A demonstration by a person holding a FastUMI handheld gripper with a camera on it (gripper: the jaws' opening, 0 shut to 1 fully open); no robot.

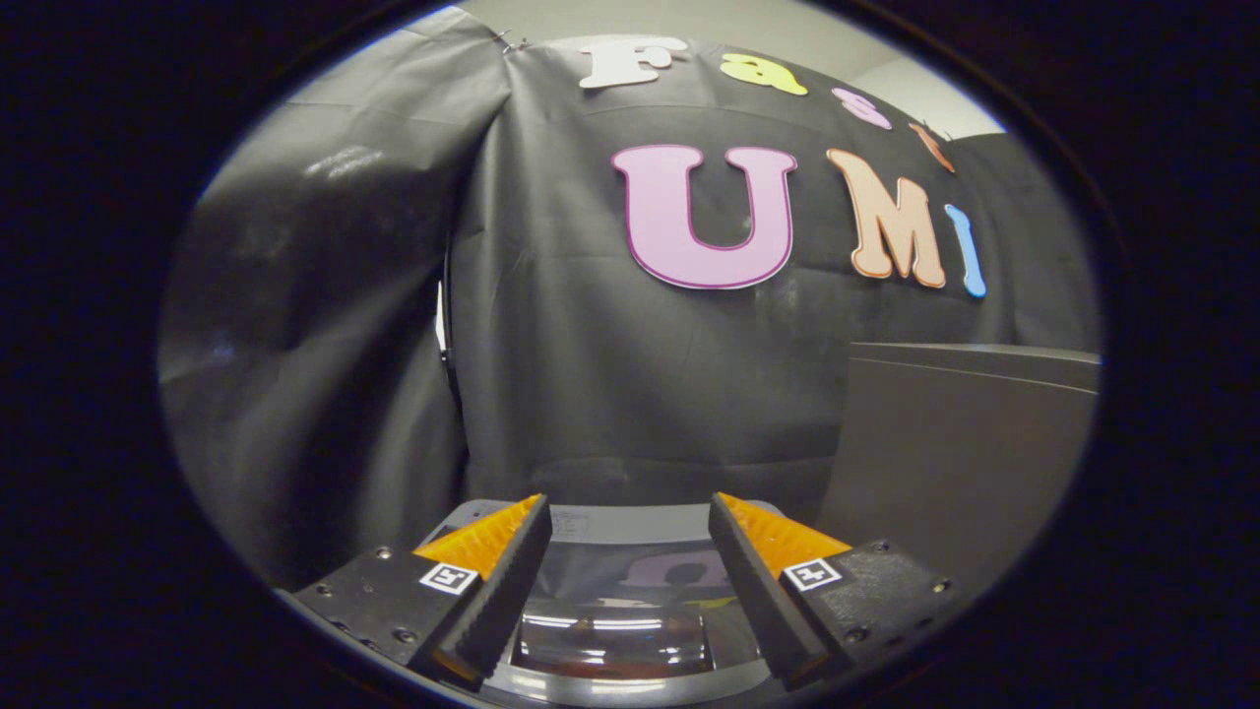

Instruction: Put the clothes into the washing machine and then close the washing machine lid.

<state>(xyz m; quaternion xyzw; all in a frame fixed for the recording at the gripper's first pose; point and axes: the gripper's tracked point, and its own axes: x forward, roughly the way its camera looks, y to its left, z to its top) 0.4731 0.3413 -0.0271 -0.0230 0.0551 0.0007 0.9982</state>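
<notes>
Below, glossy curved washing machine lid [615, 640], claw [626, 522] agape.

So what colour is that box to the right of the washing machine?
Plain grey box, clearest in the gripper view; the hand-held gripper is open.

Washing machine [630, 524] top with glossy closed lid [615, 630] below the spread, empty gripper [625, 517] fingers, grey panel [960, 453] just beside

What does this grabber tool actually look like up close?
The gripper has two wedge-shaped fingers, each with a ribbed inner face. Each sits on a flat plate fixed with small screws, and each plate carries a small square black-and-white marker. The fingers stand apart, with the glossy washing machine lid showing between them.
</notes>
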